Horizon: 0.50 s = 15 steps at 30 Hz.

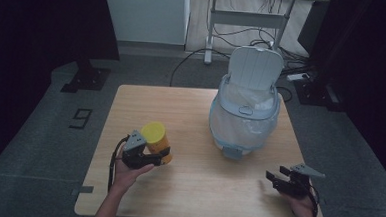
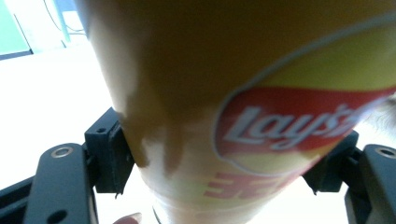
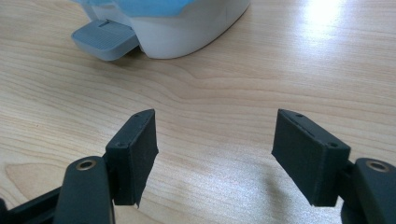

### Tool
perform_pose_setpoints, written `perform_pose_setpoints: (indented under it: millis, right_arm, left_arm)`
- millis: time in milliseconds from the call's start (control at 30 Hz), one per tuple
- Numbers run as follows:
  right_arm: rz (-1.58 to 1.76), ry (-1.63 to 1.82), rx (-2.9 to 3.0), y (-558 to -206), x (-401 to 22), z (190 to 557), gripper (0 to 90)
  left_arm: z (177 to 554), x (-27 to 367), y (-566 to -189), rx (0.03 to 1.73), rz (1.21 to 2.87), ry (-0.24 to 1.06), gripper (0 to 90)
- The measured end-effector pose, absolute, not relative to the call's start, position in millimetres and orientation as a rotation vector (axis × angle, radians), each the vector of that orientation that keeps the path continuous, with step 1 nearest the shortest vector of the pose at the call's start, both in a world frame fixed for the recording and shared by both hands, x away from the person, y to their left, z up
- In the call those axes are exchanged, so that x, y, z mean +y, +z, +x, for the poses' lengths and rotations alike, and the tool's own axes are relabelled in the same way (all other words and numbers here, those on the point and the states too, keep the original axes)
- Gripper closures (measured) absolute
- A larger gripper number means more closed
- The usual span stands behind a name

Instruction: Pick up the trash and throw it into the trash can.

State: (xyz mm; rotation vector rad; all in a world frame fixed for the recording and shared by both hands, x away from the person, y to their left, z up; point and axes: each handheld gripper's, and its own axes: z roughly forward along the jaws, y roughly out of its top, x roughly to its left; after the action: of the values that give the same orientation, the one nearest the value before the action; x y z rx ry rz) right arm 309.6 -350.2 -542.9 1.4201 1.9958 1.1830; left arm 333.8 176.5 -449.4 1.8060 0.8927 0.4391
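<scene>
yellow chip can [image 1: 157,140] clamped by left tool [image 1: 147,157] above counter [image 1: 192,178], right tool [image 1: 273,178] held apart near bin [image 1: 244,116]

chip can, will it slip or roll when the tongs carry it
The chip can is a smooth, glossy cylinder, so it may slip, though the left tongs clamp both sides. It looks like light cardboard, likely crushable. Laid sideways on the table, it would probably roll.

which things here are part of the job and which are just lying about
In the job:
- chip can, clamped in the left gripper
- pedal bin, lid up, bag inside
- right gripper, open, resting near the table edge

Lying about:
- desk behind the table
- cables on the floor
- floor marker
</scene>
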Motion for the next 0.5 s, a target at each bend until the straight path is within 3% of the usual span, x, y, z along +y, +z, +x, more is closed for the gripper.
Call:
perform_pose_setpoints:
  millis: [500]
  right_arm:
    - [1.439, 1.166, 2.004, -545.9, -350.7, 310.1, 30.5]
  left_arm:
    - [347.1, 163.7, -404.6, 0.837, 1.807, 0.475, 24.0]
